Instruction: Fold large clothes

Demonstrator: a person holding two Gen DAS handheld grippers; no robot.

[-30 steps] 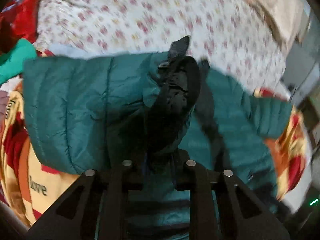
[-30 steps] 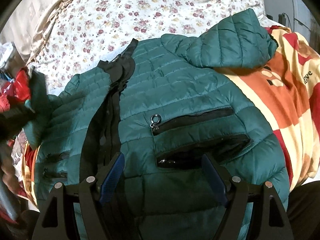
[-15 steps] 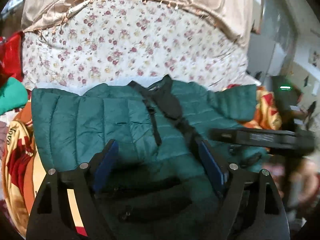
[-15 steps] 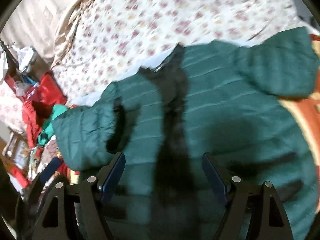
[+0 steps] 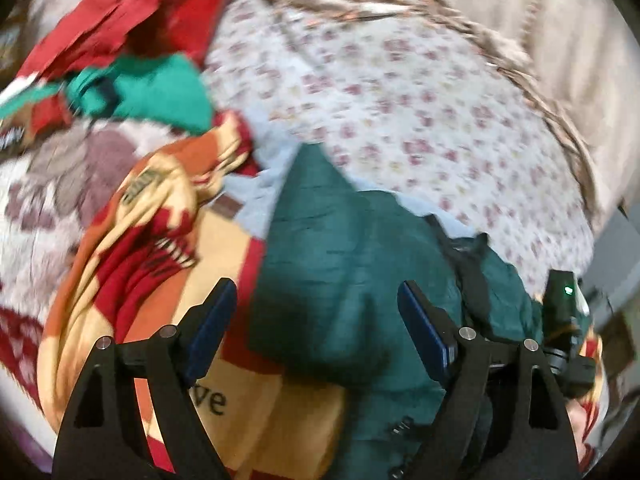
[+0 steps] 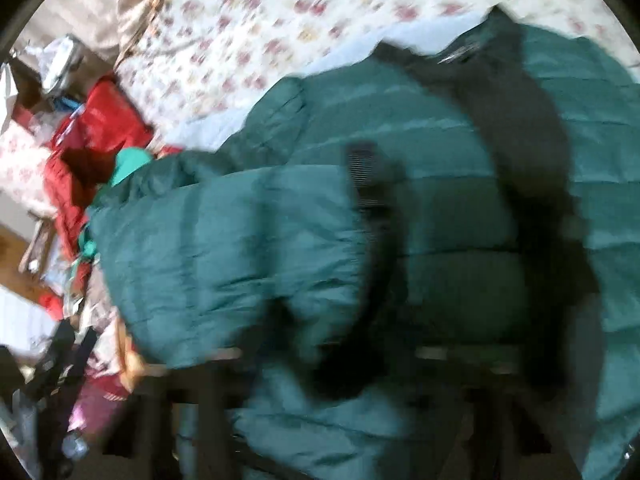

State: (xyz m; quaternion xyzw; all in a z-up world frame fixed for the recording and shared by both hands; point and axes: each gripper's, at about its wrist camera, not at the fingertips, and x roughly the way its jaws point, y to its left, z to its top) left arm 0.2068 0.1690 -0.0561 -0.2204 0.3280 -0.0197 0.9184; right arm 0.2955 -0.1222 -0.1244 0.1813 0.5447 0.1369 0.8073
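The left gripper [image 5: 316,320] hovers spread and empty over the green jacket's [image 5: 340,280] sleeve. Blur hides the right gripper's state. Beside the floral sheet [image 5: 420,112], the jacket looks barely folded; most remains.

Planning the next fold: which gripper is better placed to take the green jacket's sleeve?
Probably the left gripper. It is open, with the jacket sleeve right between its jaws, over the patterned blanket. The right wrist view is too blurred to show the right gripper's state.
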